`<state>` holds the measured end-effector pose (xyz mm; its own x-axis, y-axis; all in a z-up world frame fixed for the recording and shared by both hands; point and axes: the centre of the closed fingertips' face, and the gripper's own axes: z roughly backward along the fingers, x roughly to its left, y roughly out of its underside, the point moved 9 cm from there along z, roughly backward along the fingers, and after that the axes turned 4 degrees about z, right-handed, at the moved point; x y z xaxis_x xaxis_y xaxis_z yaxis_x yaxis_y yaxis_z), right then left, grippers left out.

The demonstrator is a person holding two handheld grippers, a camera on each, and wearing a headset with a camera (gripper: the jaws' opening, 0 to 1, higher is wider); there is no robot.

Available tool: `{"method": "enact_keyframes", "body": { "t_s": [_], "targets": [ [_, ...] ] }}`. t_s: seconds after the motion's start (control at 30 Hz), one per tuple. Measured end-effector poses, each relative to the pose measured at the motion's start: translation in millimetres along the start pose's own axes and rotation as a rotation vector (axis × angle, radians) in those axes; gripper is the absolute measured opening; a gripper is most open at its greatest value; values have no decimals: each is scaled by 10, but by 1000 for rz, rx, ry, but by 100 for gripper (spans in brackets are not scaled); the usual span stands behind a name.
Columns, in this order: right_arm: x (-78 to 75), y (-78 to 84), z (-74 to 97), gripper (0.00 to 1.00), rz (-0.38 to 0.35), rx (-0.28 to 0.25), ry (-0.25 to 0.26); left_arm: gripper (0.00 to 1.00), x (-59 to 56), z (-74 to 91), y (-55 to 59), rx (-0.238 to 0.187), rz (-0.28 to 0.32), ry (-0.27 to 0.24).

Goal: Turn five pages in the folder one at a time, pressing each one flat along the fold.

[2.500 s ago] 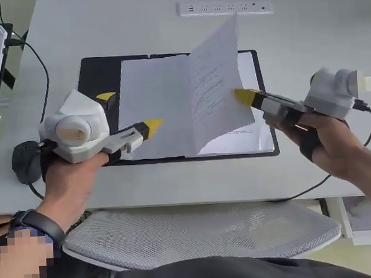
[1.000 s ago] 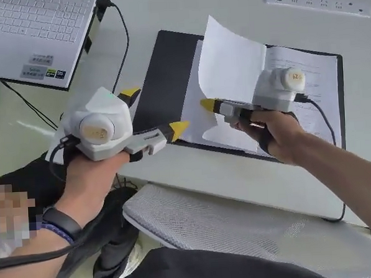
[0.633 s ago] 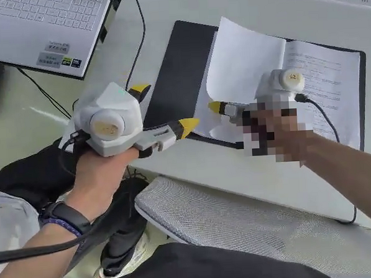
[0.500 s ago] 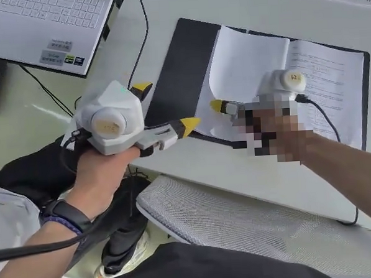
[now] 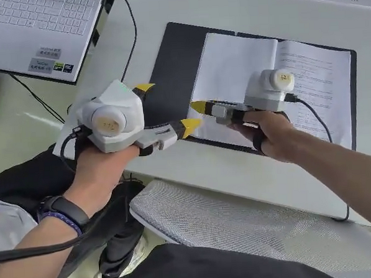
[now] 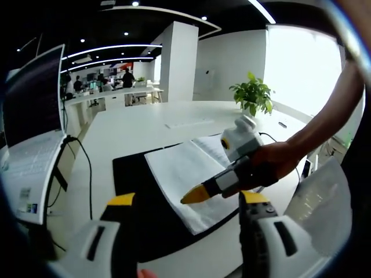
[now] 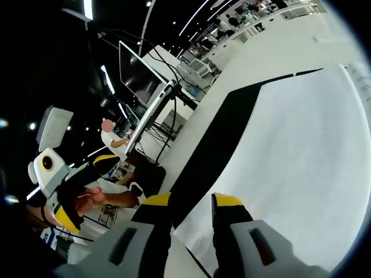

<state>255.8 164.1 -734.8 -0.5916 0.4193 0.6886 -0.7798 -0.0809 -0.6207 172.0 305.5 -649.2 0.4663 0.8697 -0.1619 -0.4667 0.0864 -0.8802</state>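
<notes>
The black folder (image 5: 172,71) lies open on the white desk (image 5: 193,163), with a blank page (image 5: 231,68) flat on its 9 o'clock half. The right gripper (image 7: 192,202), jaws slightly apart and empty, is at that page's 7 o'clock corner. The left gripper (image 5: 167,107), jaws spread wide, hovers at 8 o'clock. A laptop (image 5: 36,28) stands at 10 o'clock.
</notes>
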Motion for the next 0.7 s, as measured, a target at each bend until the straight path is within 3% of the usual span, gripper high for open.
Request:
{"method": "enact_keyframes", "body": {
  "t_s": [0.2, 0.33, 0.47, 0.7],
  "targets": [
    [72, -147, 175, 25, 29, -61, -39, 62, -5, -134, -13, 10, -10, 51],
    [-18, -228, 343, 24, 56, -82, -6, 56, -17, -250, -11, 8, -19, 85],
    [-136, -293, 530, 22, 63, -111, 37, 49, -20, -378, 34, 34, -38, 112],
    [-346, -341, 855, 18, 69, -144, 109, 32, -7, -746, 179, 93, -81, 169]
  ]
}}
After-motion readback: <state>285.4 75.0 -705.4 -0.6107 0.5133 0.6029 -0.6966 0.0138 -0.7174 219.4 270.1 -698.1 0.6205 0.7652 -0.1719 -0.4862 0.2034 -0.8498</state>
